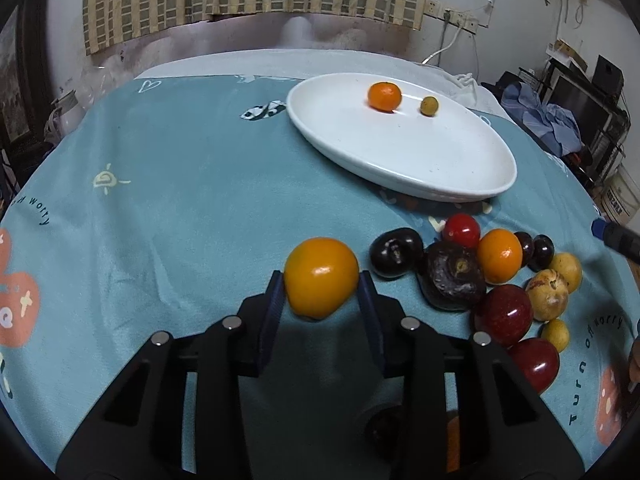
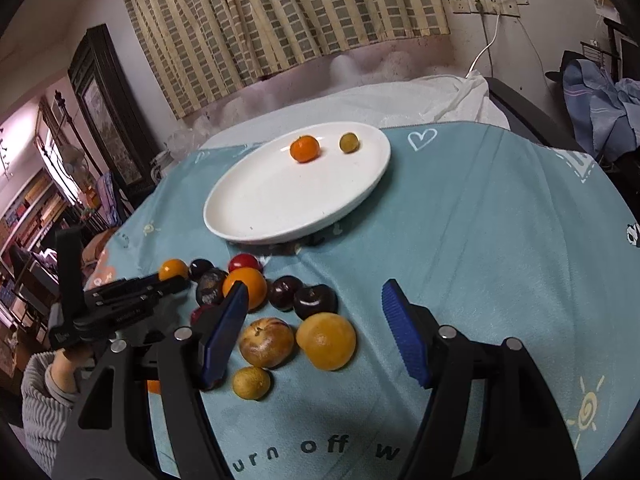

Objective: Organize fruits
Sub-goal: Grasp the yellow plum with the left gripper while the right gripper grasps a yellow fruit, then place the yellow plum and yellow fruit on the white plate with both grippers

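My left gripper (image 1: 322,286) is shut on a yellow-orange fruit (image 1: 321,277), held just above the blue tablecloth; it also shows in the right wrist view (image 2: 173,269). A white oval plate (image 1: 440,160) (image 2: 260,216) holds a small orange (image 1: 384,96) (image 2: 305,149) and a small green-yellow fruit (image 1: 429,105) (image 2: 349,143). A pile of loose fruit (image 1: 500,280) lies right of my left gripper: dark plums, red ones, oranges and yellow ones. My right gripper (image 2: 314,320) is open and empty, above a yellow-orange fruit (image 2: 327,342) at the pile's near edge.
The blue printed tablecloth (image 1: 180,200) covers the table. White cloth (image 2: 440,96) lies bunched at the far edge. A curtain and wall sockets are behind. Furniture and clothes stand to the right of the table.
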Demonstrator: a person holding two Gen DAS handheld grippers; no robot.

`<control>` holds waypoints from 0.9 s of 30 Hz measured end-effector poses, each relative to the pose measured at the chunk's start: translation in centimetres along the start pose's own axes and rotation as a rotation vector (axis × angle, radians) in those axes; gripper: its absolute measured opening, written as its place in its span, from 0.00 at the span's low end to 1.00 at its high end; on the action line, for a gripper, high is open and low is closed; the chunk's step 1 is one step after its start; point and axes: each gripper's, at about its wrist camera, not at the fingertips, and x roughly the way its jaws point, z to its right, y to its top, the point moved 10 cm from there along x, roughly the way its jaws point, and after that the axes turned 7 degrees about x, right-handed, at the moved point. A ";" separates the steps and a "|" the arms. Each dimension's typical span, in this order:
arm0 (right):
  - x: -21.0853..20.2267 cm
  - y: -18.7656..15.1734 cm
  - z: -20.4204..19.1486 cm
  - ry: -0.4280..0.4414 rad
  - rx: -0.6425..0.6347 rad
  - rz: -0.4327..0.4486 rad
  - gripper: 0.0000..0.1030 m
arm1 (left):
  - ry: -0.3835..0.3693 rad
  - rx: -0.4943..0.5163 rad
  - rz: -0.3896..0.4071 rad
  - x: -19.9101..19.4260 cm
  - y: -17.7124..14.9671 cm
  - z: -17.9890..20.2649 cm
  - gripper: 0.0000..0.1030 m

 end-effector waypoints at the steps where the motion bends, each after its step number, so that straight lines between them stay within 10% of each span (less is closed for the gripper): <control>1: 0.1 -0.2 0.0 0.005 0.002 -0.011 0.62 | 0.002 -0.009 0.000 -0.1 0.0 -0.2 0.37; 5: 0.8 -0.9 0.2 0.051 0.029 -0.069 0.46 | -0.003 -0.025 0.005 -0.3 0.0 -0.5 0.37; 27: 3.2 -3.1 1.6 -0.079 -0.055 -0.133 0.33 | -0.003 -0.012 -0.004 0.0 -0.3 -0.1 0.37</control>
